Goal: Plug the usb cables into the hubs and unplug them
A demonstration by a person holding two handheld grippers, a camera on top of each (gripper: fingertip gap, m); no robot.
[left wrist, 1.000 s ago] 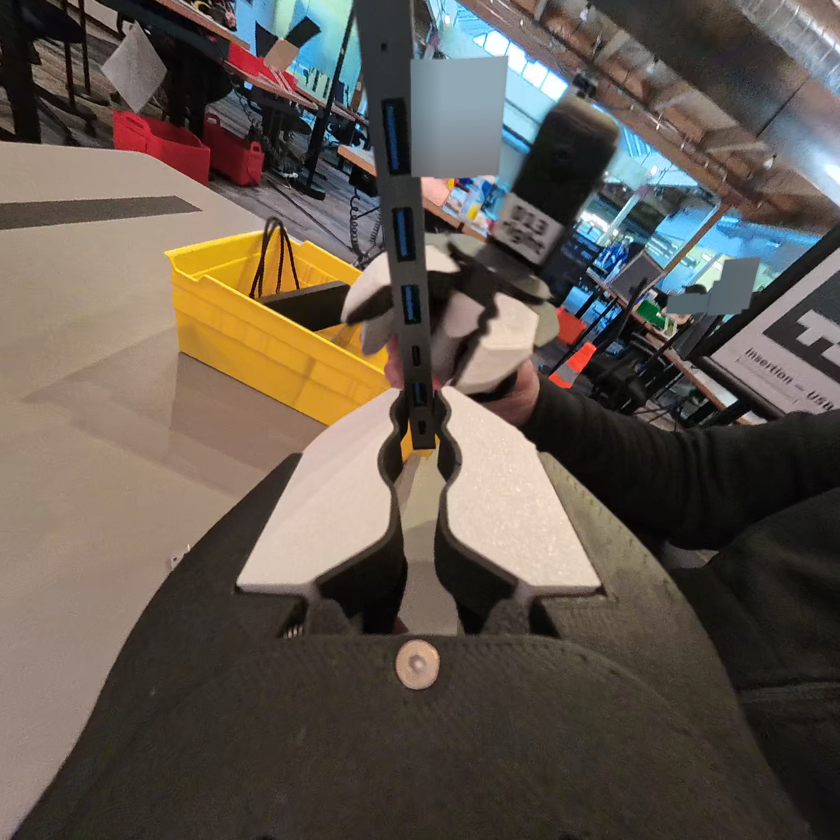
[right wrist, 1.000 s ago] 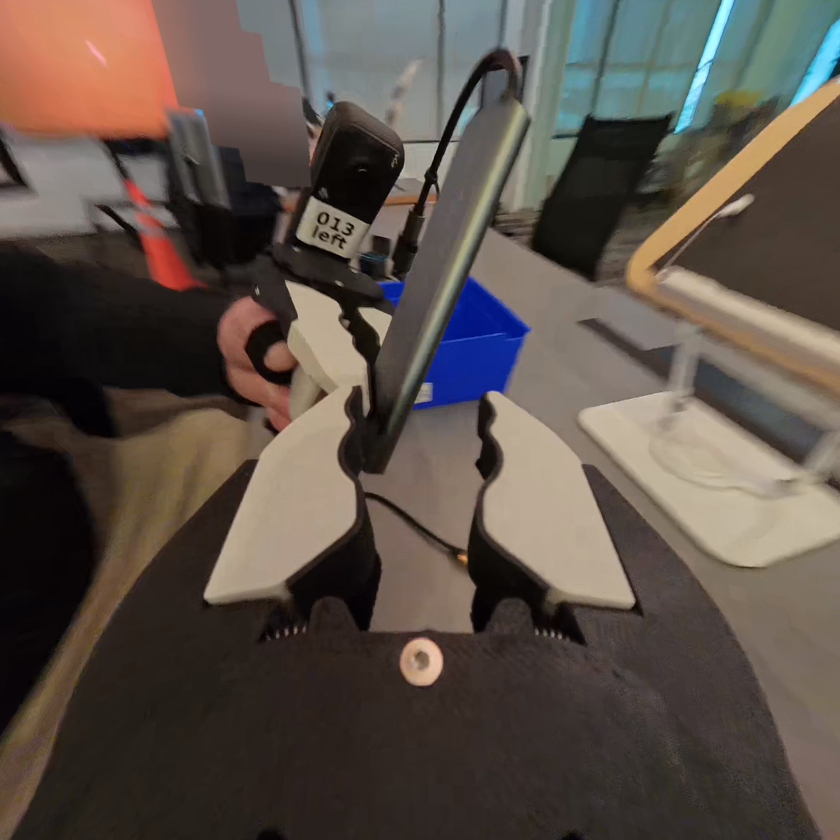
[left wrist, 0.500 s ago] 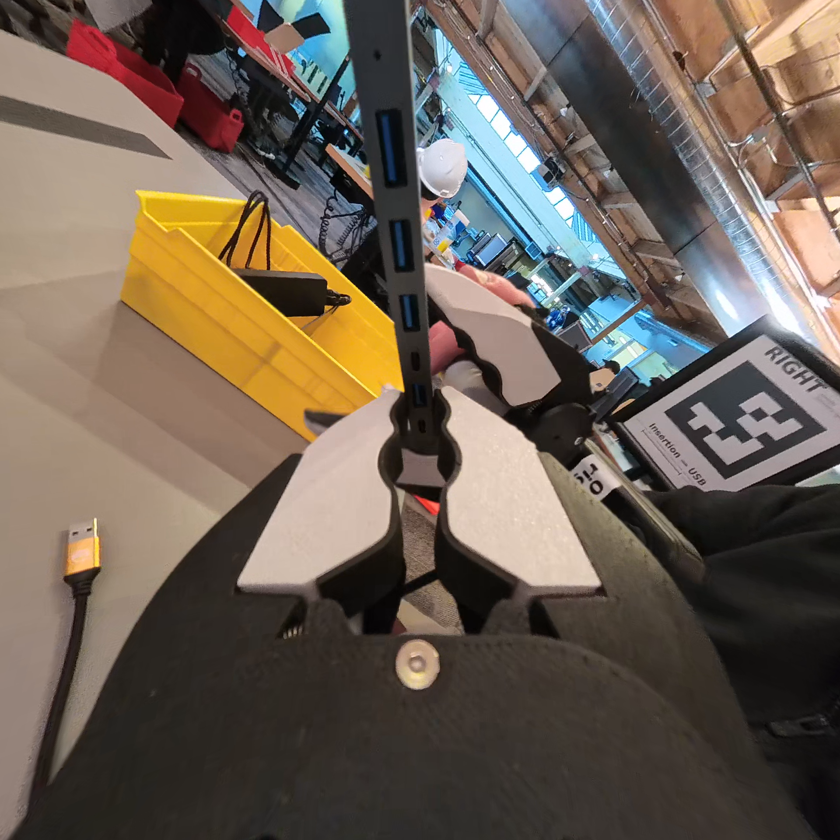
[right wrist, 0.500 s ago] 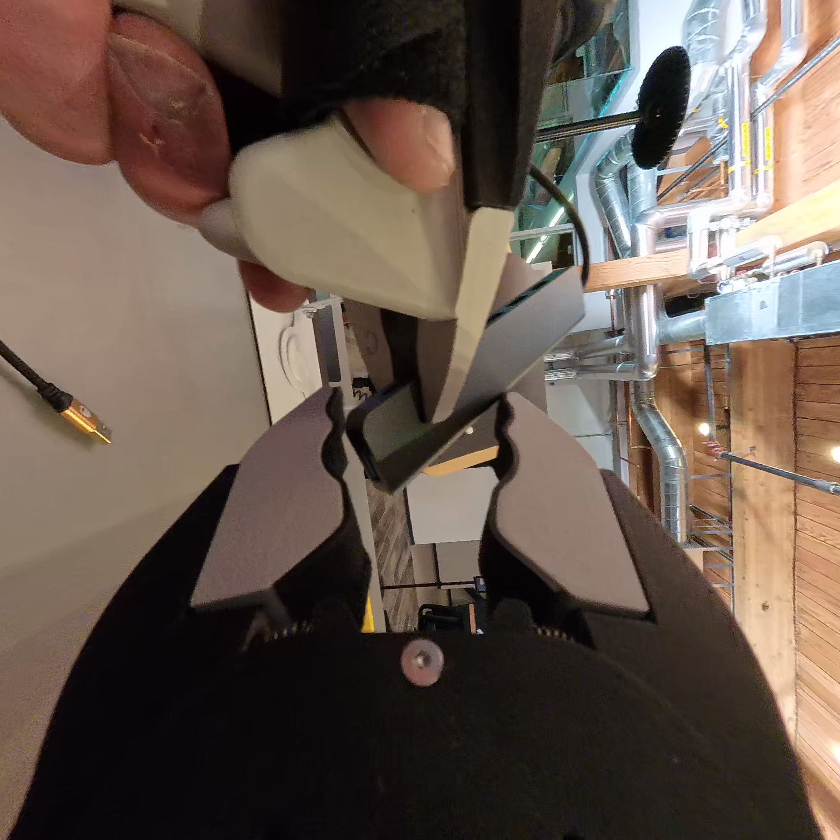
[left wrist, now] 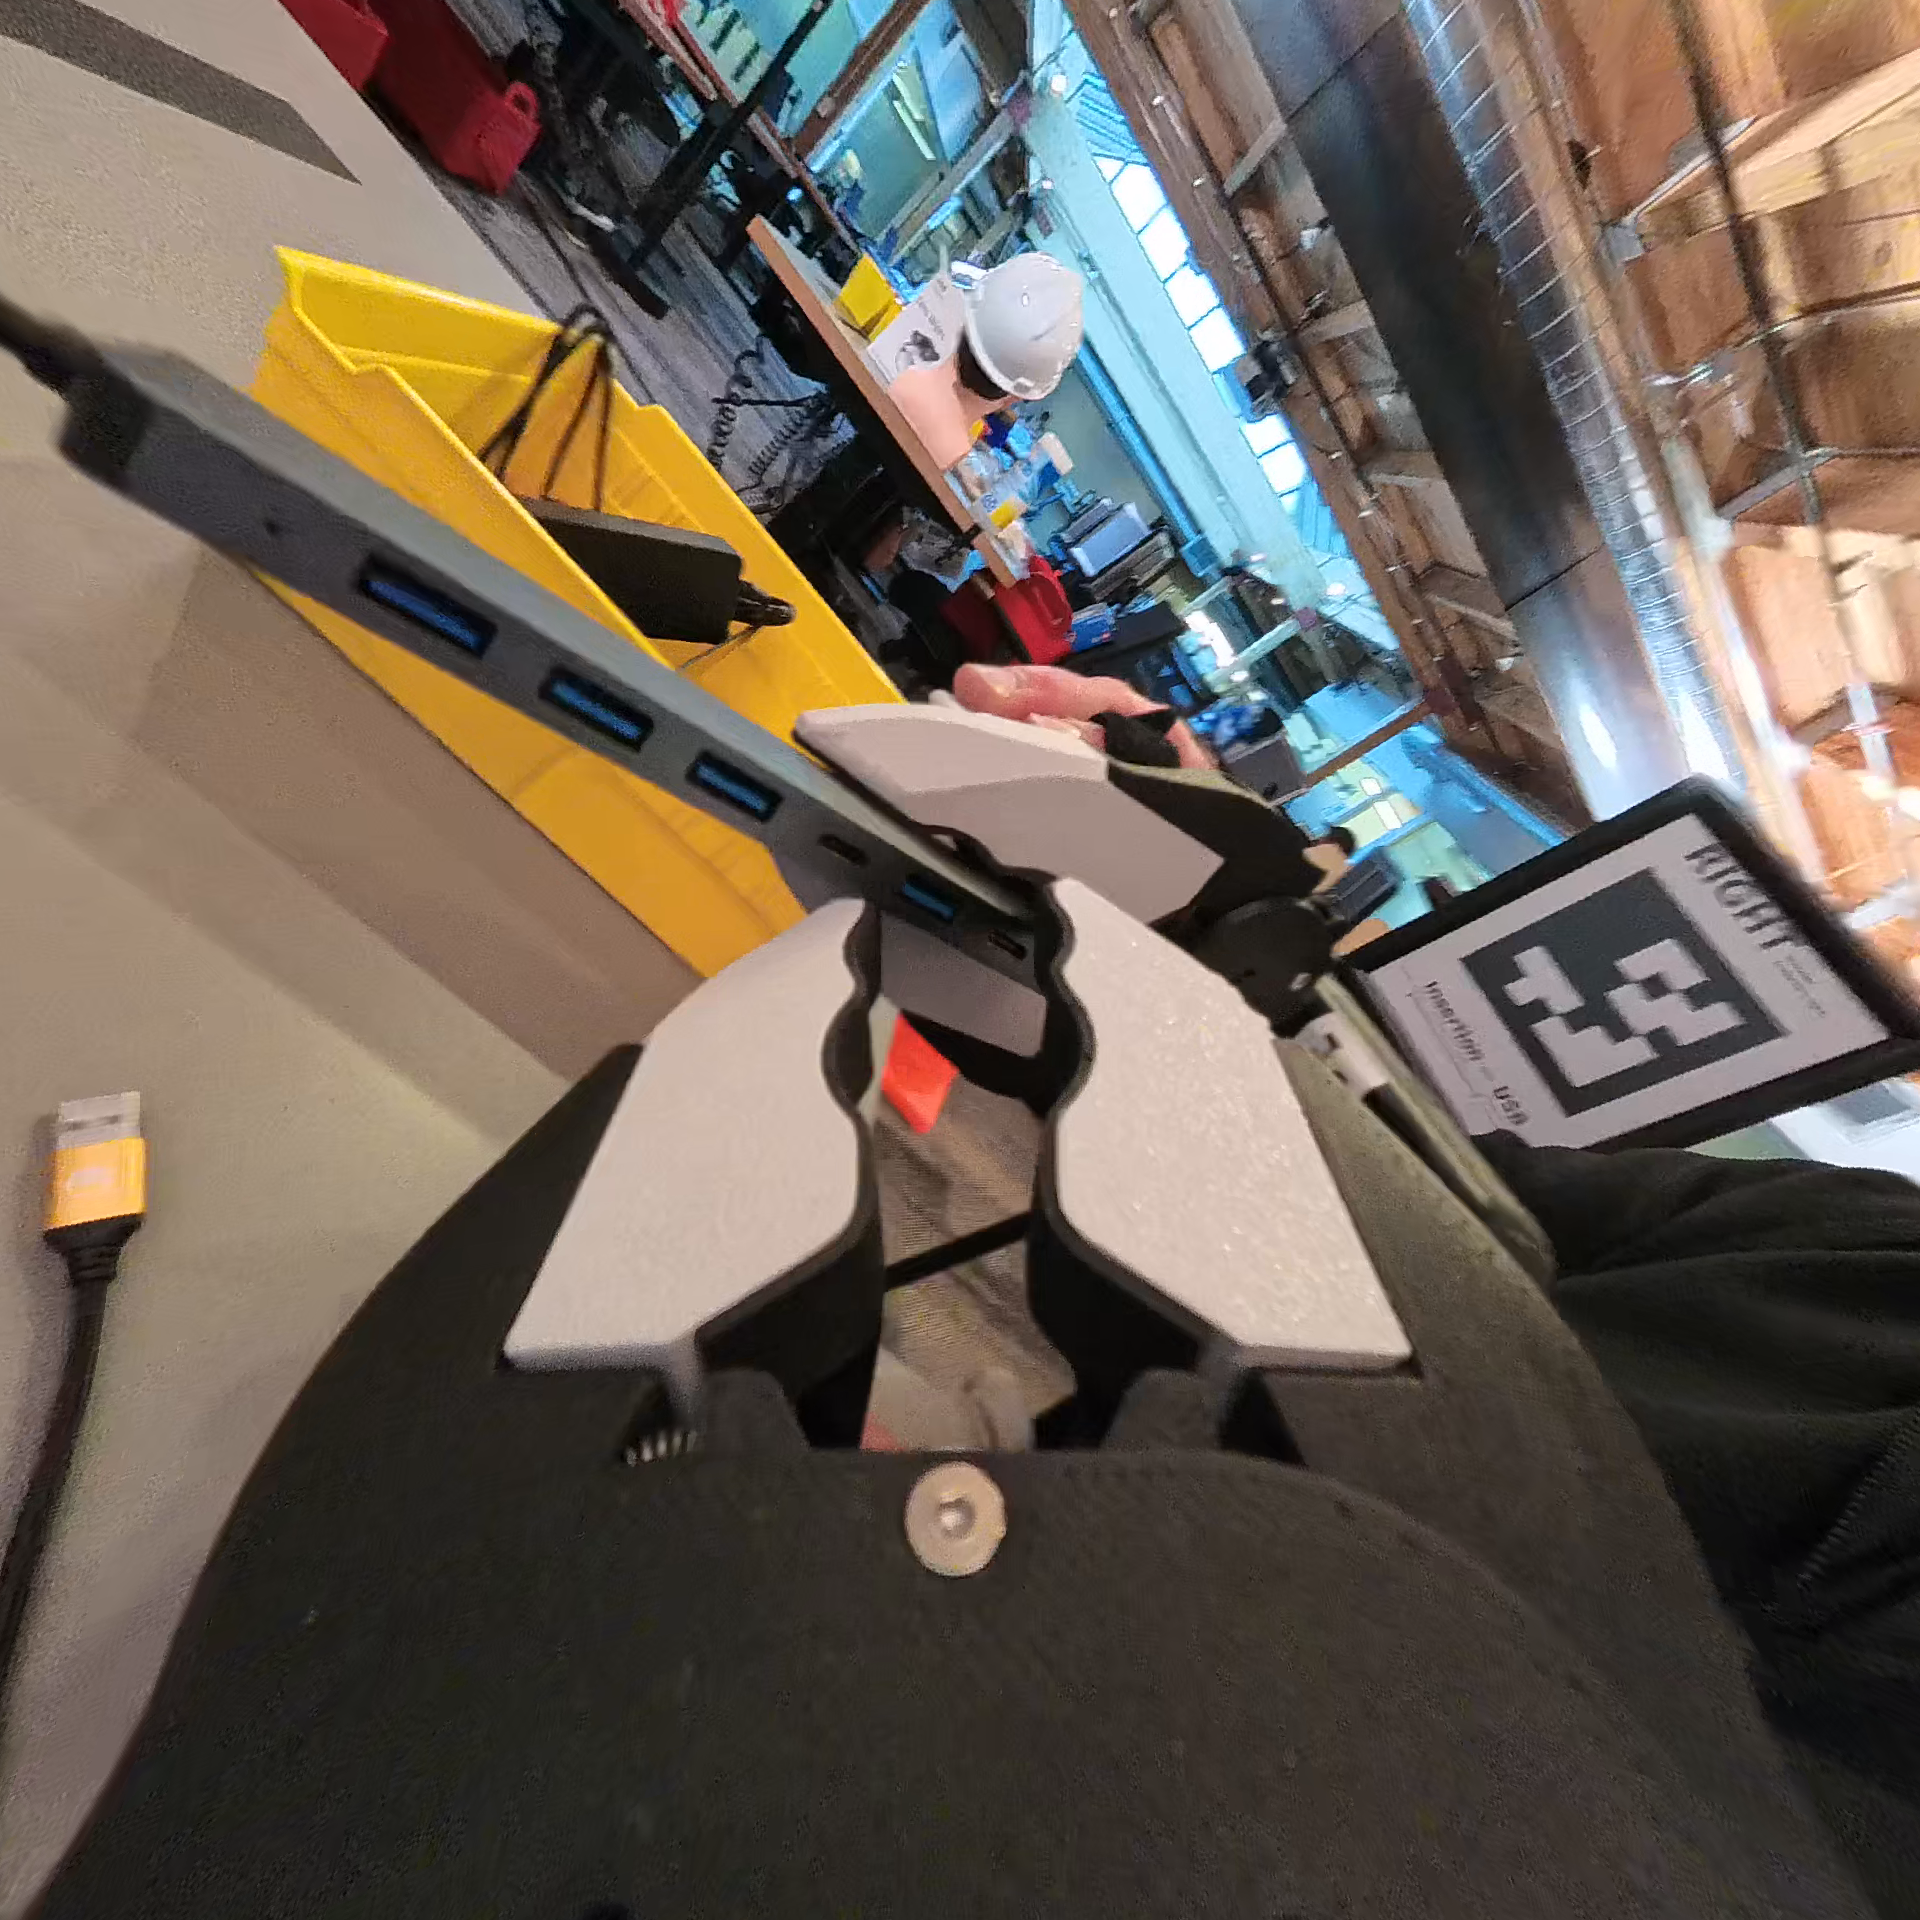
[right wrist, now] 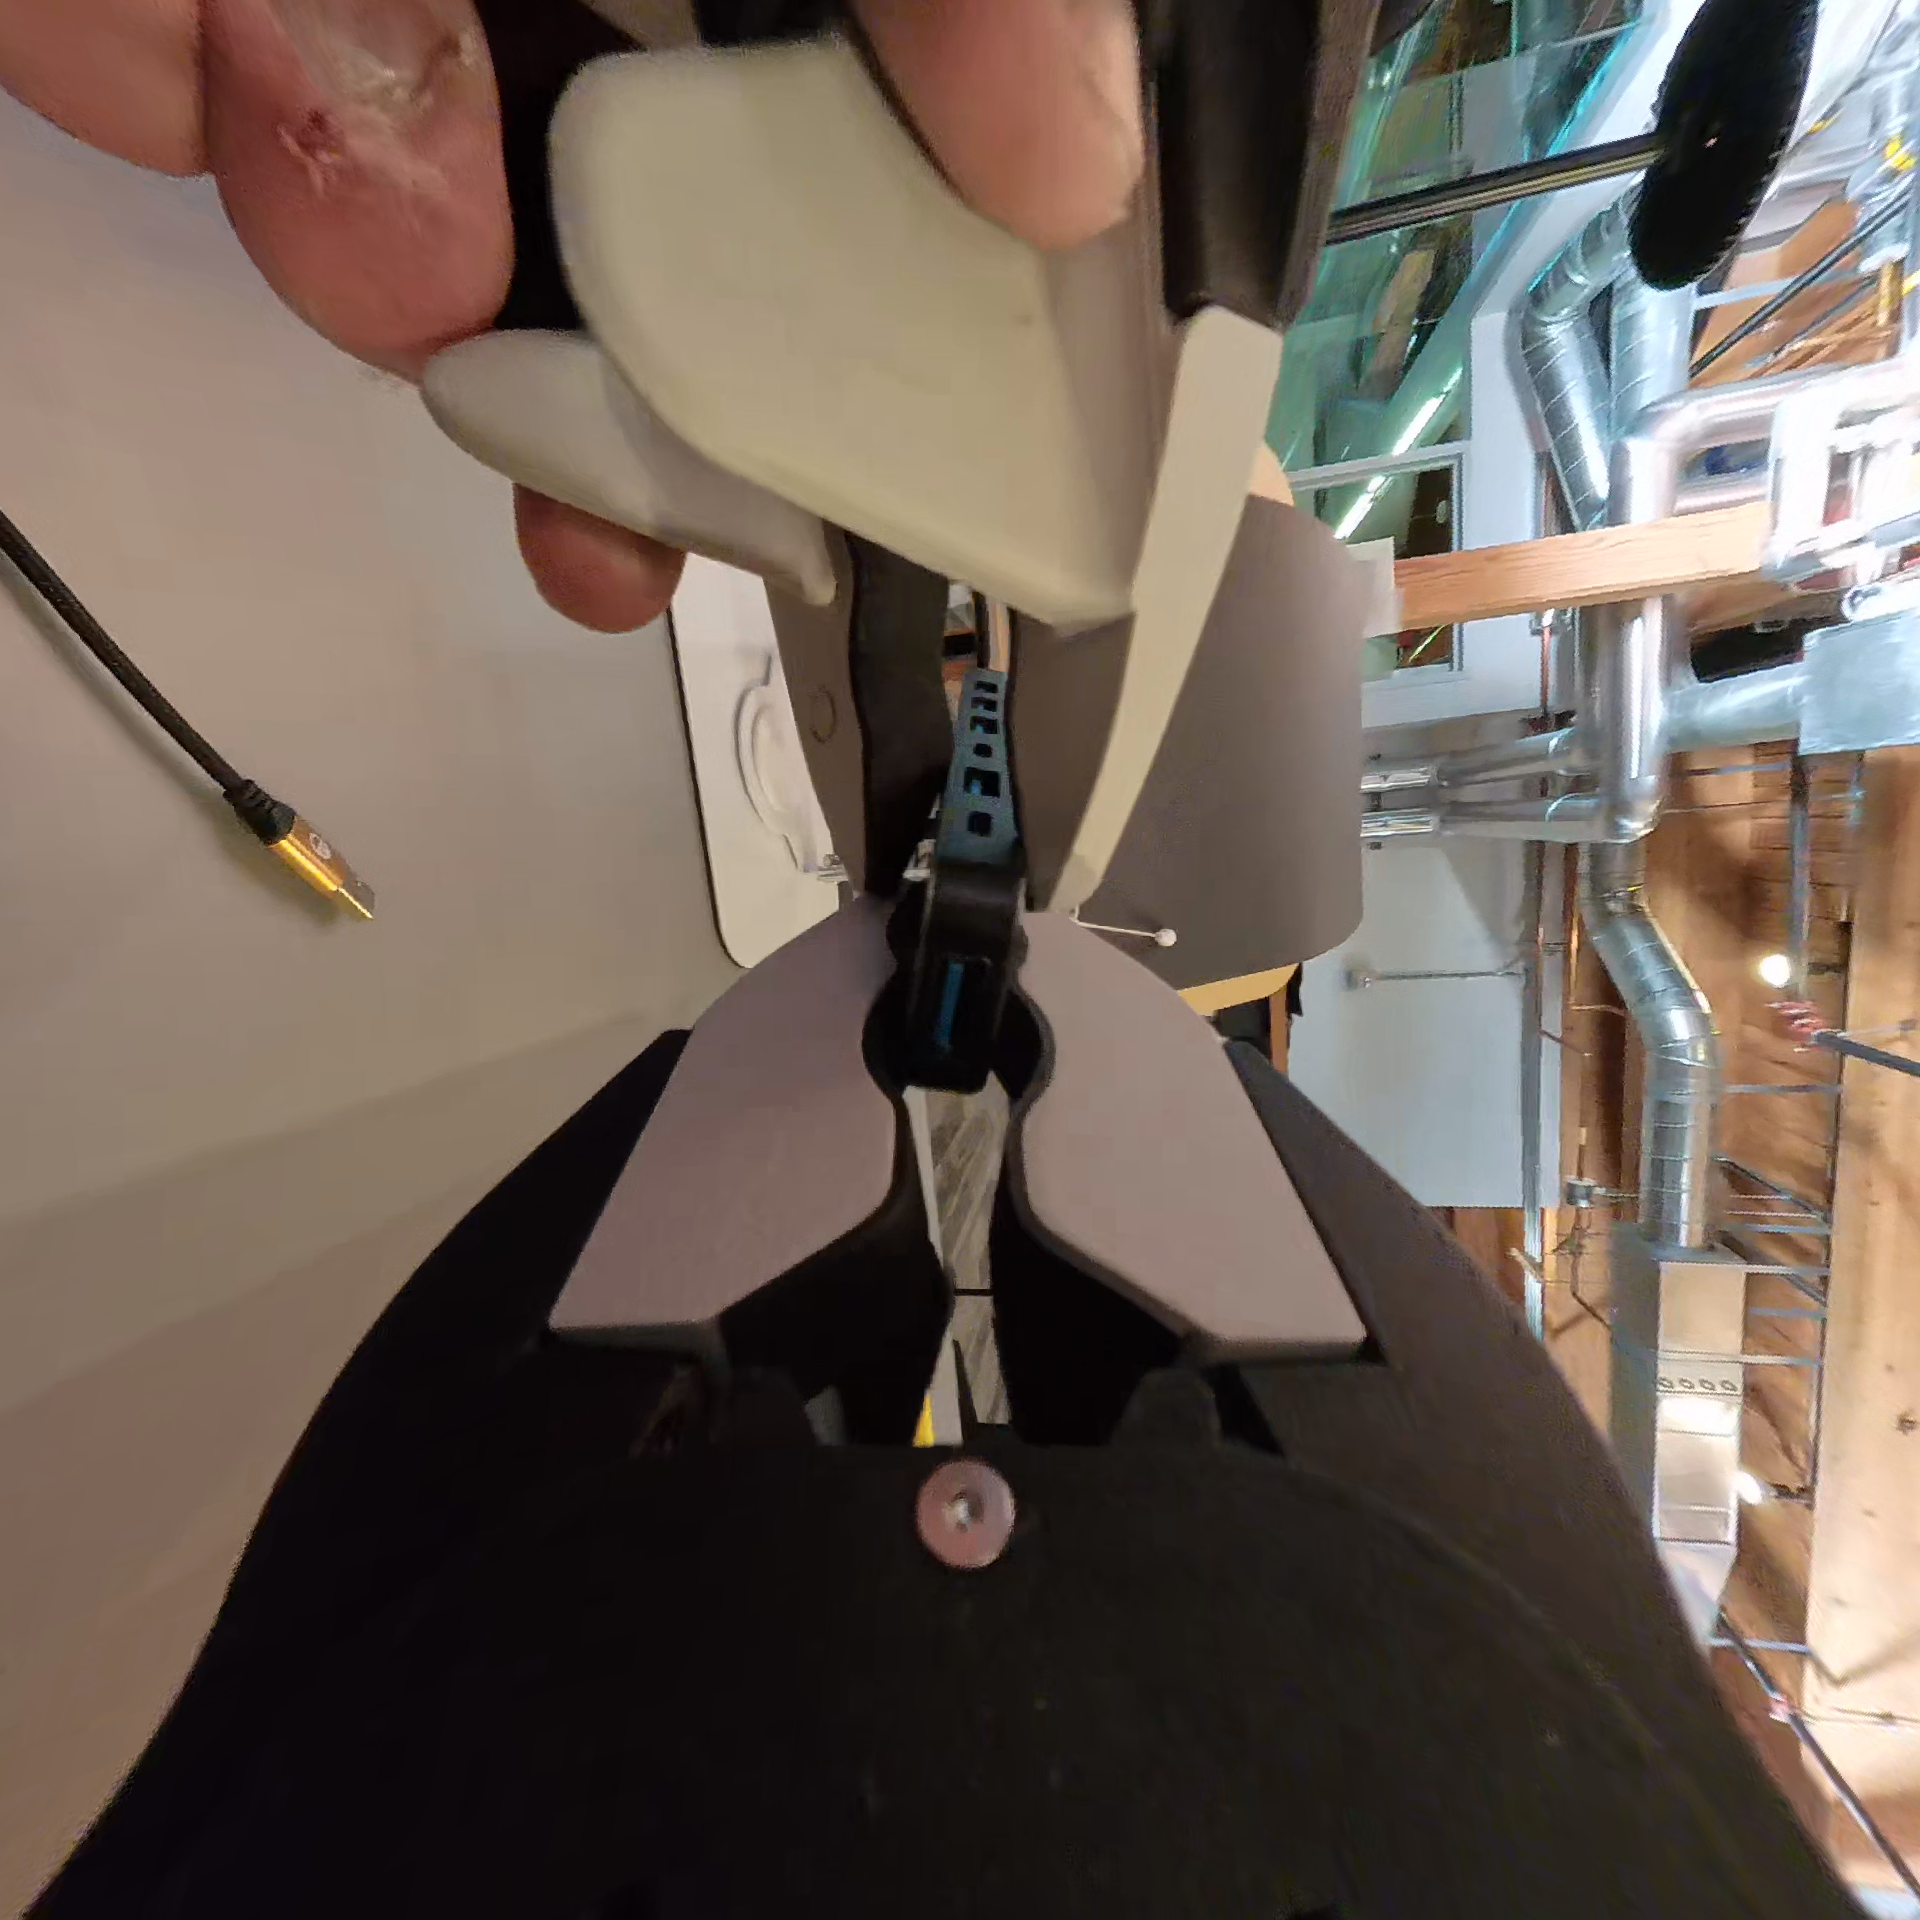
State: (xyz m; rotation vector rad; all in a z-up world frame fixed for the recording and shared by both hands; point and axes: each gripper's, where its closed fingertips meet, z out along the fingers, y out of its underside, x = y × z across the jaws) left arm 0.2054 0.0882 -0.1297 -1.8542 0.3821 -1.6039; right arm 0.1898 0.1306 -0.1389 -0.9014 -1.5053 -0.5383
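Note:
A slim grey USB hub (left wrist: 509, 660) with blue ports is held in the air and slants up to the left, its lead leaving at the far end. In the left wrist view its near end lies between the fingers of my left gripper (left wrist: 956, 935), which stand apart, open around it. One finger (left wrist: 997, 790) of the right gripper lies on the hub. In the right wrist view my right gripper (right wrist: 956, 935) is shut on the hub (right wrist: 977, 790), with the left gripper's fingers (right wrist: 831, 312) just beyond. A cable with a gold USB plug (left wrist: 94, 1174) lies loose on the table (right wrist: 312, 862).
A yellow bin (left wrist: 416, 343) with a black power adapter (left wrist: 634, 571) stands on the grey table (left wrist: 208, 935) behind the hub. A framed sign with a black-and-white marker (left wrist: 1621, 987) stands at the right. A white stand base (right wrist: 738, 779) sits on the table. The tips of one gripper are about 4 cm away from the tips of the other.
My right gripper has closed on the hub's end. My left fingers have spread, and the hub has swung from upright to slanting left between them.

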